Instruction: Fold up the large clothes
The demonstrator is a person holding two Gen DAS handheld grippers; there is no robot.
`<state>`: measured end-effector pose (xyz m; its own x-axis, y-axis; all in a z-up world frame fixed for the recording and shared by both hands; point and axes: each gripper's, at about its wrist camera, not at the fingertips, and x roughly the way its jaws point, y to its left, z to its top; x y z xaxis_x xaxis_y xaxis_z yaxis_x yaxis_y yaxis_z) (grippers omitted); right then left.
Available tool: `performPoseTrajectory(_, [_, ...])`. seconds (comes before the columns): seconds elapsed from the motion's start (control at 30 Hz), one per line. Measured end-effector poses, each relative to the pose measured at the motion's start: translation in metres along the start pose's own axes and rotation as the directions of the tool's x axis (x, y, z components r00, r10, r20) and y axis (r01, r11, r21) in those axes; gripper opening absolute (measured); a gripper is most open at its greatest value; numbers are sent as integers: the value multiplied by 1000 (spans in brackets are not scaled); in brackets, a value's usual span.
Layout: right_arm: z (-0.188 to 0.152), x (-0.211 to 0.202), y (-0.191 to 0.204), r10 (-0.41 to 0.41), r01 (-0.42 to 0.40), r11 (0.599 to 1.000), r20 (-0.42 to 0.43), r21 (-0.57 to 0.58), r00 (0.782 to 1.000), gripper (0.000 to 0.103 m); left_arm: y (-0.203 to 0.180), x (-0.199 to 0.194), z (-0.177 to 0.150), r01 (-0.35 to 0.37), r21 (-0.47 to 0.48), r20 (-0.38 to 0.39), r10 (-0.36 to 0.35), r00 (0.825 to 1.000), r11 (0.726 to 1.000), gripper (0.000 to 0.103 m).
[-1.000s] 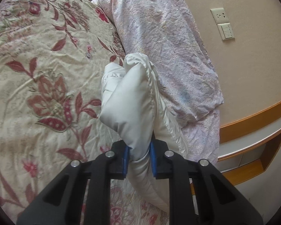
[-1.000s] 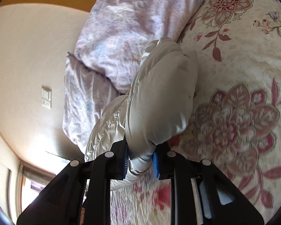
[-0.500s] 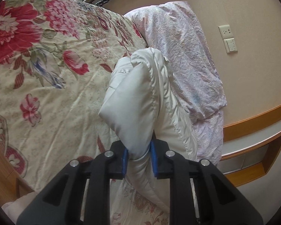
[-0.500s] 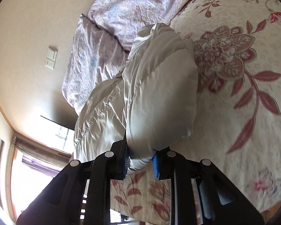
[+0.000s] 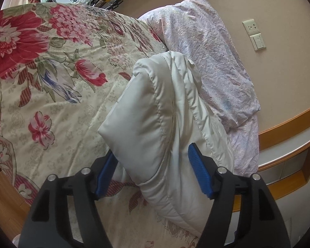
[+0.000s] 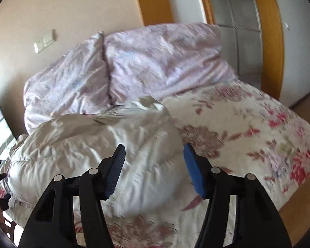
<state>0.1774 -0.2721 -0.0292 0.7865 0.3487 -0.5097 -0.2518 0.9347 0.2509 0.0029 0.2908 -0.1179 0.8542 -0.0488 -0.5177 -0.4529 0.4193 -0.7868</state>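
Floral-printed cream bedding (image 5: 57,107) with red blossoms spreads beneath both tools. Half a second ago each pair of blue pads pinched the puffy white quilted jacket (image 5: 155,124); now the left gripper (image 5: 153,171) and the right gripper (image 6: 153,169) both stand spread, so the garment lies released on the bed directly ahead of them (this fold seems set down). Beyond the jacket, a crumpled lilac duvet (image 6: 134,66) is heaped against the beige wall, touching the jacket's far edge and crowding any further fold that way.
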Motion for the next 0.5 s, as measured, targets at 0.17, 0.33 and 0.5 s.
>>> performPoseTrajectory(0.17, [15, 33, 92, 183, -204, 958, -117, -200, 976, 59, 0, 6, 0, 9, 4, 14, -9, 1000, 1000, 69])
performPoseTrajectory(0.33, [10, 70, 143, 181, -227, 937, -187, -267, 965, 53, -4, 10, -1, 10, -7, 31, -10, 999, 1000, 69])
performPoseTrajectory(0.5, [-10, 97, 154, 113, -197, 937, -283, -290, 953, 53, -5, 13, 1, 18, -10, 37, -18, 999, 1000, 69])
